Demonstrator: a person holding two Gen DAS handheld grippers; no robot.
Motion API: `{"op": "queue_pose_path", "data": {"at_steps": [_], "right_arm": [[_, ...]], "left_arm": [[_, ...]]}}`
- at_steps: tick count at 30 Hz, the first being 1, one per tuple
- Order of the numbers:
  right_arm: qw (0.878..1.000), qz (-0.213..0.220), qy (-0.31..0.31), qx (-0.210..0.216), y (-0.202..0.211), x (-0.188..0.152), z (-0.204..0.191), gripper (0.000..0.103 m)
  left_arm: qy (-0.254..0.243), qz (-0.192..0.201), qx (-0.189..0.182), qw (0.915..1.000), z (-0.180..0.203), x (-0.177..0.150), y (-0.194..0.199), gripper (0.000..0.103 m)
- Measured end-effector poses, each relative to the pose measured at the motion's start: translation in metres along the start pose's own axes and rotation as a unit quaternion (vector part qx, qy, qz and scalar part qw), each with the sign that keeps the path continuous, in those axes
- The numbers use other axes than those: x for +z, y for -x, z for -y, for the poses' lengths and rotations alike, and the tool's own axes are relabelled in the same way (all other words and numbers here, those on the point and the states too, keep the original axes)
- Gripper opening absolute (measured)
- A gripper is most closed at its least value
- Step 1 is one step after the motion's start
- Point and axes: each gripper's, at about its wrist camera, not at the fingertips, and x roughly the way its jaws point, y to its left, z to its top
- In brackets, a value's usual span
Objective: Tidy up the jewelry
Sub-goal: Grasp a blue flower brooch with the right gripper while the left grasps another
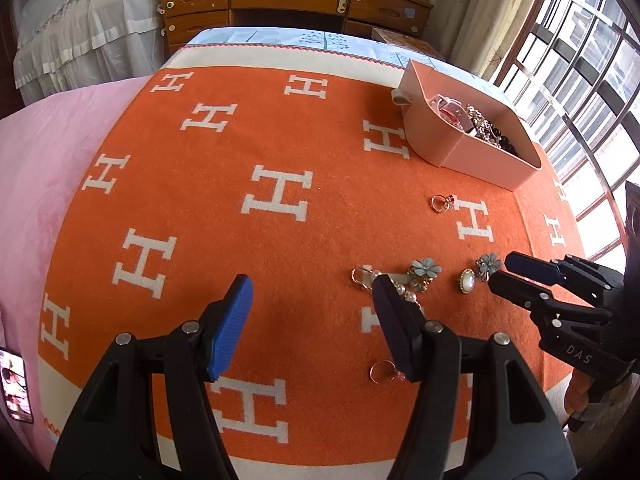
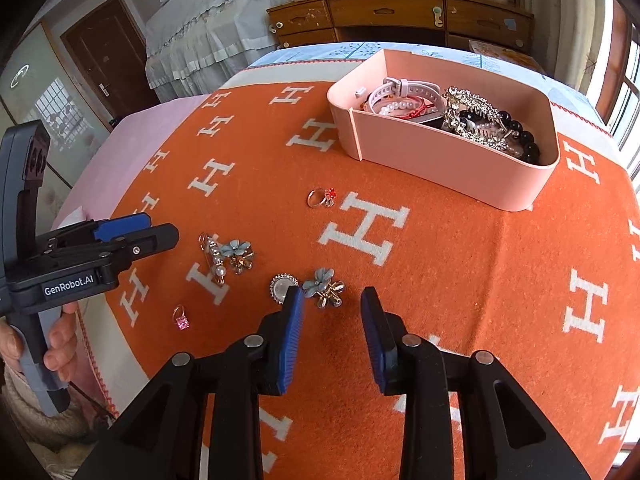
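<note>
A pink box (image 2: 472, 168) (image 1: 472, 156) holds bracelets, a watch and beads at the far right of the orange blanket. Loose on the blanket lie a red-stone ring (image 2: 322, 198) (image 1: 440, 203), a pearl pin (image 2: 214, 258), a blue flower brooch (image 2: 238, 254) (image 1: 424, 274), a round pearl brooch (image 2: 282, 286) (image 1: 467, 280), a second blue flower brooch (image 2: 324, 286) (image 1: 489, 265) and a pink-stone ring (image 2: 181, 319) (image 1: 384, 372). My right gripper (image 2: 332, 320) is open, empty, just short of the second flower brooch. My left gripper (image 1: 312, 316) is open, empty, left of the jewelry.
The orange blanket with white H marks (image 1: 280, 192) covers a bed, with pink sheet (image 1: 36, 168) at the left. A wooden desk with drawers (image 1: 288, 0) stands beyond. A window (image 1: 592, 80) is at the right. A phone (image 1: 16, 384) lies at the left edge.
</note>
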Motion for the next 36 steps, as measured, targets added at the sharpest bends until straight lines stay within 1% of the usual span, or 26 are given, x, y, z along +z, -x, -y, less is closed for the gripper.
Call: {"op": "queue_pose_path", "data": {"at_steps": [6,9,10,12,13,16,25,28,32,34,36], "right_arm": [[0.999,0.017,0.038,-0.030,-0.007,-0.003,-0.009,0.038],[0.998,0.028,0.046,-0.033,-0.009,-0.003,-0.009,0.038],[0.998,0.030,0.049,-0.033,-0.010,-0.003,-0.009,0.036],[0.997,0.034,0.055,-0.030,-0.011,-0.003,-0.010,0.029],[0.997,0.036,0.059,-0.029,-0.012,-0.004,-0.011,0.020],[0.996,0.042,0.066,-0.031,-0.012,-0.005,-0.013,0.020],[0.997,0.055,0.048,-0.027,-0.004,-0.009,-0.004,0.019],[0.997,0.055,0.048,-0.025,-0.003,-0.011,-0.004,0.019],[0.997,0.055,0.044,-0.021,-0.003,-0.013,-0.003,0.019],[0.997,0.055,0.042,-0.017,-0.003,-0.013,-0.001,0.019],[0.998,0.055,0.039,-0.015,-0.003,-0.013,-0.001,0.019]], "left_arm": [[-0.034,0.012,-0.022,0.9991,0.015,-0.005,0.003,0.059],[-0.052,0.018,-0.028,0.9981,0.025,-0.006,0.004,0.059],[-0.058,0.019,-0.031,0.9977,0.028,-0.007,0.004,0.059],[-0.068,0.022,-0.033,0.9969,0.034,-0.007,0.003,0.059],[-0.072,0.023,-0.033,0.9966,0.036,-0.008,0.002,0.059],[-0.088,0.026,-0.032,0.9953,0.044,-0.008,0.000,0.059],[-0.114,0.033,-0.015,0.9928,0.061,-0.003,-0.017,0.059],[-0.128,0.034,-0.010,0.9911,0.069,-0.002,-0.022,0.053],[-0.140,0.019,-0.002,0.9900,0.076,-0.001,-0.034,0.038],[-0.141,0.014,0.000,0.9900,0.077,0.000,-0.038,0.036],[-0.141,0.012,-0.004,0.9899,0.078,0.000,-0.039,0.027]]}}
